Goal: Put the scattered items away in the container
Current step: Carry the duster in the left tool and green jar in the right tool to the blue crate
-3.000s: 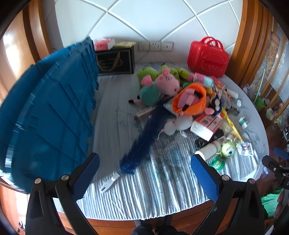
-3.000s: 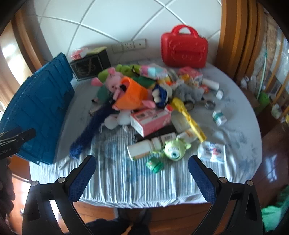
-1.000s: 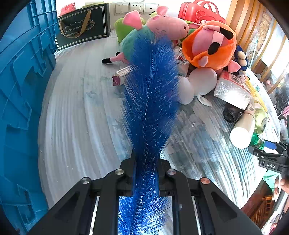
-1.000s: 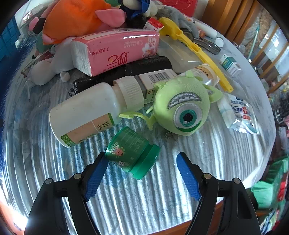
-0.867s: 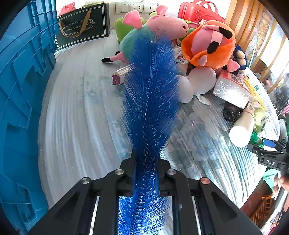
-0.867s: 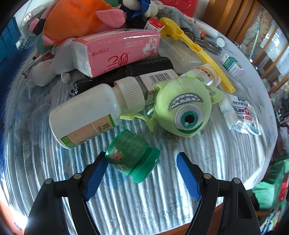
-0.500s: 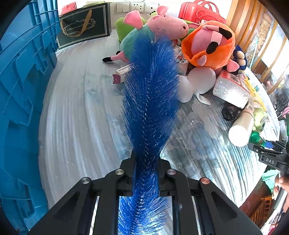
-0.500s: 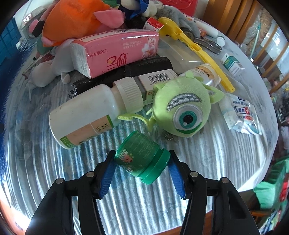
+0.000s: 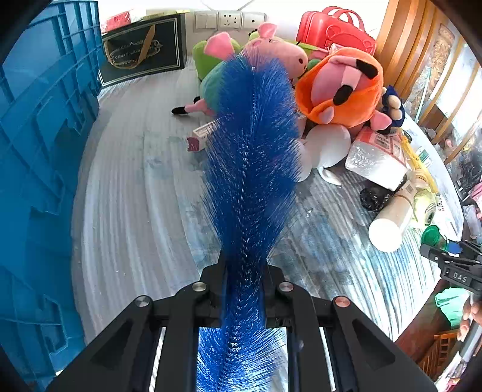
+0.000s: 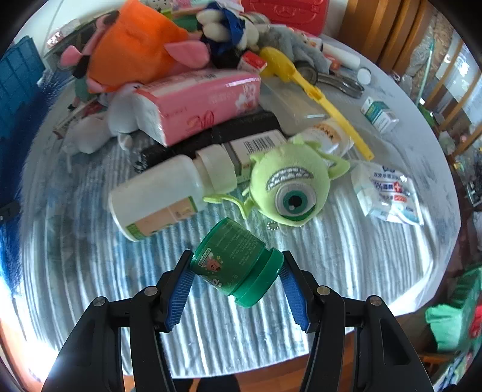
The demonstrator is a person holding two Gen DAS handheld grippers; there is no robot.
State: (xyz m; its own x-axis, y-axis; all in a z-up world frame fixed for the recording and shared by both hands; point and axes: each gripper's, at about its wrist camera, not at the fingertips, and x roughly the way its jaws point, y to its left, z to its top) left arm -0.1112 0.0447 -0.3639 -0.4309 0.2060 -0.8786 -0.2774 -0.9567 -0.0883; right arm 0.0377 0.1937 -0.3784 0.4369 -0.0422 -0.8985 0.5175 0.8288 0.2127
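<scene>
My left gripper (image 9: 242,289) is shut on a long blue bristle brush (image 9: 251,156) that sticks out forward over the table. The blue crate (image 9: 36,144) stands along the left. My right gripper (image 10: 236,282) is shut on a small green jar (image 10: 235,260) and holds it tilted above the striped cloth. In the left wrist view the right gripper (image 9: 452,262) shows at the right edge with the green jar (image 9: 432,235).
A pile covers the table: white bottle (image 10: 168,193), green one-eyed plush (image 10: 290,188), pink tissue pack (image 10: 201,104), orange plush (image 10: 135,45), yellow shoehorn (image 10: 316,92), wipes packet (image 10: 388,188), pink pig plush (image 9: 271,51), red case (image 9: 336,28), black gift bag (image 9: 141,51).
My right gripper closed on the green jar and lifted it off the cloth. My left gripper keeps hold of the brush, raised a little.
</scene>
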